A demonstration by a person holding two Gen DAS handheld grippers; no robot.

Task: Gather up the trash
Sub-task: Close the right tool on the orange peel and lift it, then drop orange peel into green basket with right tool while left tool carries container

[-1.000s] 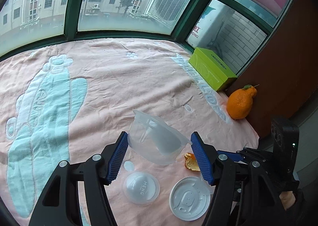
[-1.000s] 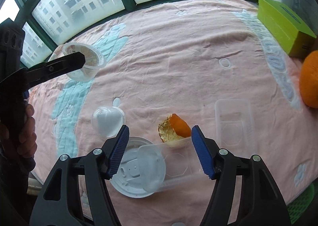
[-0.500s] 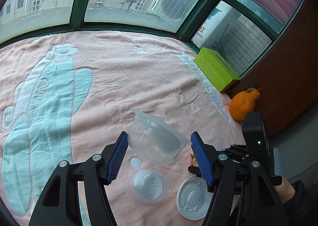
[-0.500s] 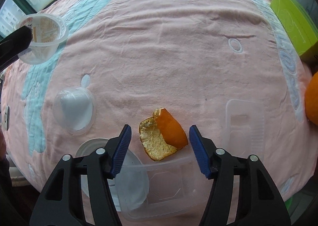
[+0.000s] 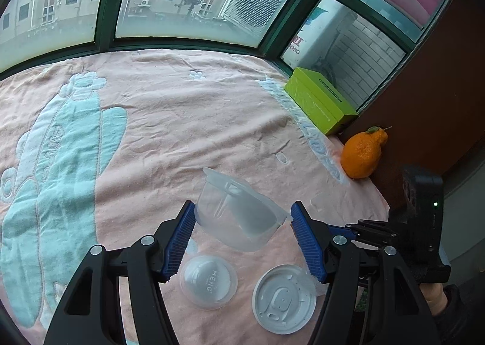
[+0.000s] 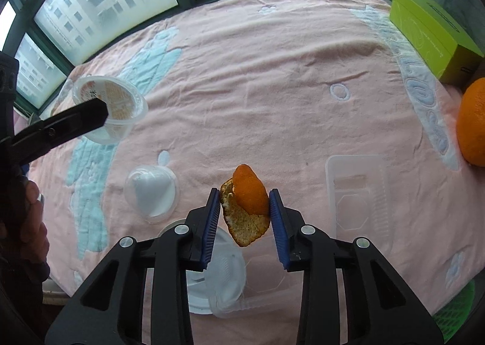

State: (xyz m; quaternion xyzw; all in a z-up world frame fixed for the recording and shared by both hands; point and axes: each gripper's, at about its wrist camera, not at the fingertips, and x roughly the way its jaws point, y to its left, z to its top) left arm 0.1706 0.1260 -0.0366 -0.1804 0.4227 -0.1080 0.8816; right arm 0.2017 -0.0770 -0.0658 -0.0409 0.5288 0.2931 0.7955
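Note:
A clear plastic cup (image 5: 239,217) hangs above the cloth with my left gripper (image 5: 242,207) shut on its rim. From the right wrist view, the same cup (image 6: 112,102) shows a printed label at the far left. My right gripper (image 6: 244,193) is closing its jaws on a piece of orange peel (image 6: 242,223), and both blue pads press on it. The peel is off the pink cloth (image 6: 272,87). On the cloth lie a domed clear lid (image 5: 209,281), a flat white lid (image 5: 283,296) and a clear tray (image 6: 357,193). My right gripper's body (image 5: 421,223) shows at the right edge.
A green box (image 5: 321,102) and a whole orange (image 5: 360,154) sit at the right, beside a brown wall. Windows close the far side. A second clear tray (image 6: 257,284) lies under my right gripper near the cloth's front edge. A hand (image 6: 30,223) holds the left gripper.
The right jaws, open around the peel on the cloth before, have closed on it and lifted it. The left gripper has stayed in place with the cup.

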